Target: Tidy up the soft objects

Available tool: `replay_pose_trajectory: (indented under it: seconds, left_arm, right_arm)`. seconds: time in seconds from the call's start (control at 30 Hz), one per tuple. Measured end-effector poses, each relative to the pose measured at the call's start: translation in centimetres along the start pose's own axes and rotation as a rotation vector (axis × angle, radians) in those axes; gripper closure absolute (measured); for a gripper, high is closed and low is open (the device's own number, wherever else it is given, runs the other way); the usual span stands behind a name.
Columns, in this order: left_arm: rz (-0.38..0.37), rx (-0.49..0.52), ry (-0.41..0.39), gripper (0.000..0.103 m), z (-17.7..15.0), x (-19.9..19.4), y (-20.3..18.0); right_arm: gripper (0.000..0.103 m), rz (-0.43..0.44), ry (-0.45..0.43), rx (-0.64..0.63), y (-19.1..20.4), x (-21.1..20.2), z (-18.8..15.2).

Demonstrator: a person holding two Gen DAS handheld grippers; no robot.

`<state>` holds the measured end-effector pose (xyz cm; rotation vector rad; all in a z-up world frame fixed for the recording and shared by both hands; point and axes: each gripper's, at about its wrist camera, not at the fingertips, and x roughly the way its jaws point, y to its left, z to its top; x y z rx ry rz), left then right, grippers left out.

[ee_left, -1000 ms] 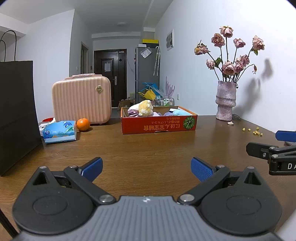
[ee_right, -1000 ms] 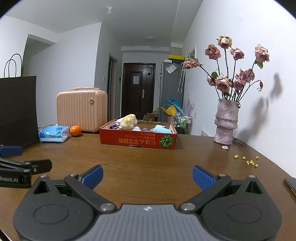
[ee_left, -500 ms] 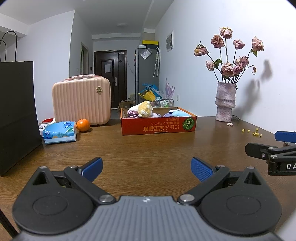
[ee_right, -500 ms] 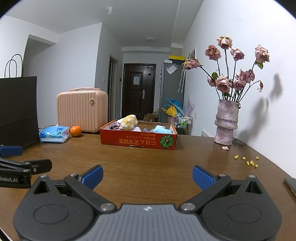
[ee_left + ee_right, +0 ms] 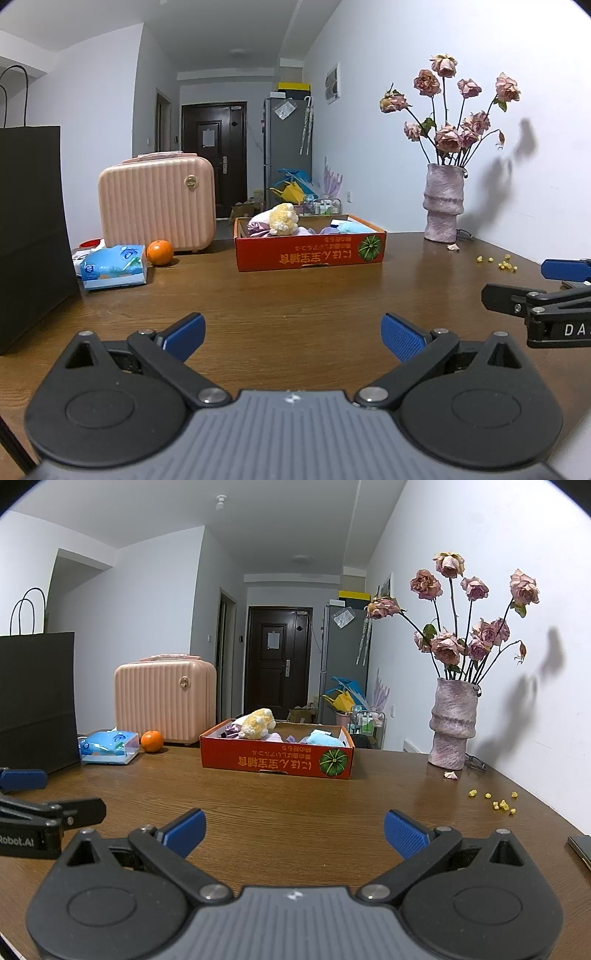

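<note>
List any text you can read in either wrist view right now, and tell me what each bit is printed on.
"Robot.AI": side of the left tongs, seen from the right wrist view.
"DA": side of the right tongs, cut off by the frame edge.
Upside-down yellow characters on the front of the red cardboard box: too blurred to read.
Print on the blue tissue pack: too small to read.

The red box hides the lower parts of the soft toys behind its front wall; its print is too small to read. At the right edge of the right wrist view, a dark flat object is cut off. The black bag runs past the left edge.
</note>
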<state>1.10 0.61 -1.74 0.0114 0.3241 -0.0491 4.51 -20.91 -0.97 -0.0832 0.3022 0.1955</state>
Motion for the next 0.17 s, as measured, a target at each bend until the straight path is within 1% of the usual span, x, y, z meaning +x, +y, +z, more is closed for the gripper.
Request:
replay_pose_trajectory:
  seconds: [0.17]
  left_arm:
    - [-0.006, -0.001, 0.001, 0.0, -0.04, 0.13, 0.0]
  right_arm:
    - [0.0, 0.006, 0.004, 0.001, 0.07, 0.22, 0.06]
